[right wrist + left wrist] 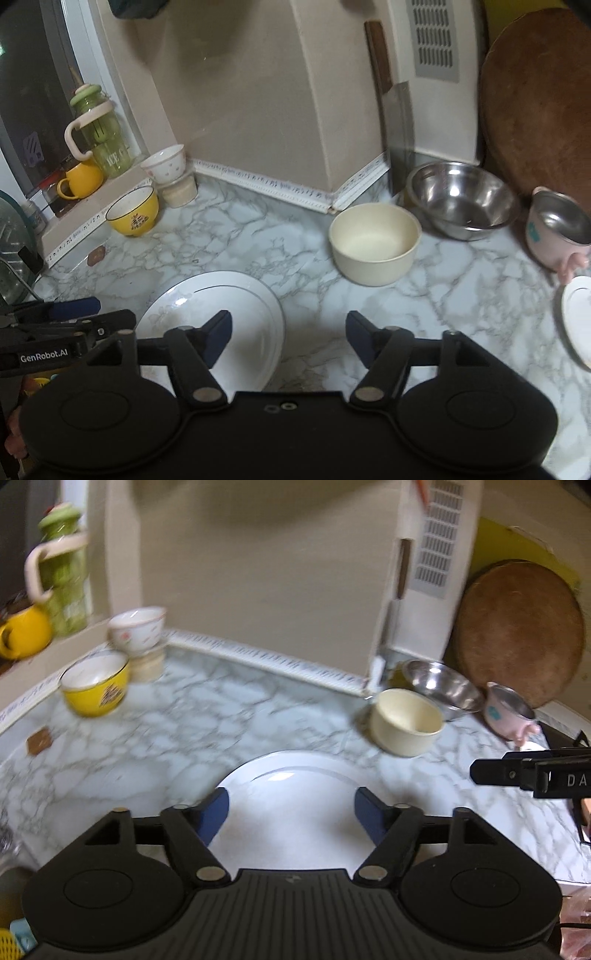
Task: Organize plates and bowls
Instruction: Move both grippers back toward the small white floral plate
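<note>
A large white plate (288, 771) (221, 295) lies flat on the marble counter (166, 738). My left gripper (291, 797) hovers open over it, with nothing between its blue pads. My right gripper (289, 321) is open too, empty, its left finger over the plate's right edge. Each gripper shows in the other's view: the right gripper (476, 771) at the right edge, the left gripper (107, 312) at the left. A cream bowl (406, 720) (375, 243) stands behind the plate. At the far left are a yellow bowl (135, 214) and a white patterned bowl (164, 164).
A steel bowl (461, 199), a pink steel-lined cup (557, 232) and a small white plate (576, 317) sit at the right. A round brown board (535, 103) and a cleaver (399, 122) lean on the wall. A green bottle (103, 140) and yellow mug (83, 181) stand on the sill.
</note>
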`<state>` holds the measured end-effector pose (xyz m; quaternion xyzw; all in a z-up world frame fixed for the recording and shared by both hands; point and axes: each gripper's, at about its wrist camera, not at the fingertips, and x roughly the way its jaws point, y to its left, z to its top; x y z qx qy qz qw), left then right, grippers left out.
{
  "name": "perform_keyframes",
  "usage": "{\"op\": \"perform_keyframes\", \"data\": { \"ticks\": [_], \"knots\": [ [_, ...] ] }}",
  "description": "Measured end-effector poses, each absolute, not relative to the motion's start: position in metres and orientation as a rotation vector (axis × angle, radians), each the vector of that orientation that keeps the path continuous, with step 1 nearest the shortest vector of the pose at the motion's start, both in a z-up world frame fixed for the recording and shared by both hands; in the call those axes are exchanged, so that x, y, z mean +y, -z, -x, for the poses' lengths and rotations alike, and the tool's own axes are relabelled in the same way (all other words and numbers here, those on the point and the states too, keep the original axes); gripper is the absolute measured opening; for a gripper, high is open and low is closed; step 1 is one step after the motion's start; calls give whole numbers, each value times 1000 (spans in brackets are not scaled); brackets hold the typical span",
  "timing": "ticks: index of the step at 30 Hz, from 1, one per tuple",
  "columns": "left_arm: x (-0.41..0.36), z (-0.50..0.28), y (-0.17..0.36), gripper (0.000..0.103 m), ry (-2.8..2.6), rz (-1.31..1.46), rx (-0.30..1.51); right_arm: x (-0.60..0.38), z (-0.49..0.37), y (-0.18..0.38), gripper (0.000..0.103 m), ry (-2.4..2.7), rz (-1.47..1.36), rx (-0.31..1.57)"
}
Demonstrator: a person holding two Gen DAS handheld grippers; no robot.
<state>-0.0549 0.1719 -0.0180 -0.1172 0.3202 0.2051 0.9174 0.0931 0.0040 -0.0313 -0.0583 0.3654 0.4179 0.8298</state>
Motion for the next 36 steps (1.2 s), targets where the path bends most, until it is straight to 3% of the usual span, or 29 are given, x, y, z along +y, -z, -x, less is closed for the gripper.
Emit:
{"op": "perform_keyframes", "data": {
  "ticks": [7, 12, 17, 36],
  "knots": [
    [132, 11, 6, 78, -299, 176, 645, -34, -103, 24, 96, -805, 118, 725],
    [104, -25, 7, 92, -211, 175, 642, -67, -121, 22, 101, -726, 92, 720],
    [71, -61, 9, 103, -159, 137, 634, -103, -143, 26, 101, -647, 65, 727],
    [-32, -206, 40, 103, -13, 117, 793, -216, -282, 61, 99, -428, 90, 870]
  ]
}}
